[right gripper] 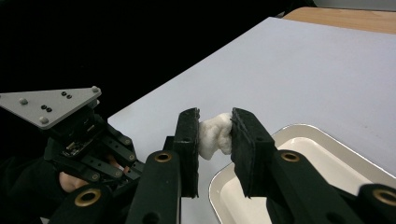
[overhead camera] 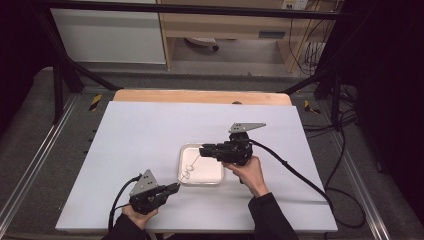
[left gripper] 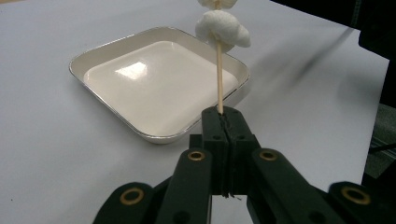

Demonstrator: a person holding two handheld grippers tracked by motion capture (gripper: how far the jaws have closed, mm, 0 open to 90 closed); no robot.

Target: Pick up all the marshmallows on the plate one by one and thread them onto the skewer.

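Right hand-held gripper [right gripper: 215,135] pinching marshmallow [right gripper: 214,134], seemingly over bare white tray [right gripper: 299,135]

So the left gripper [left gripper: 226,122] has its two black jaws pinched right together on the bottom end of a thin wooden skewer [left gripper: 218,79]. The stick runs straight up from there, and a white puffy lump [left gripper: 221,29], looks like a marshmallow, is threaded on it near the top edge of the frame. There's another white bit [left gripper: 215,3] above it, mostly cut off. Behind the skewer a shallow square white tray [left gripper: 107,51] with a silvery rim sits on the white table [left gripper: 42,154].
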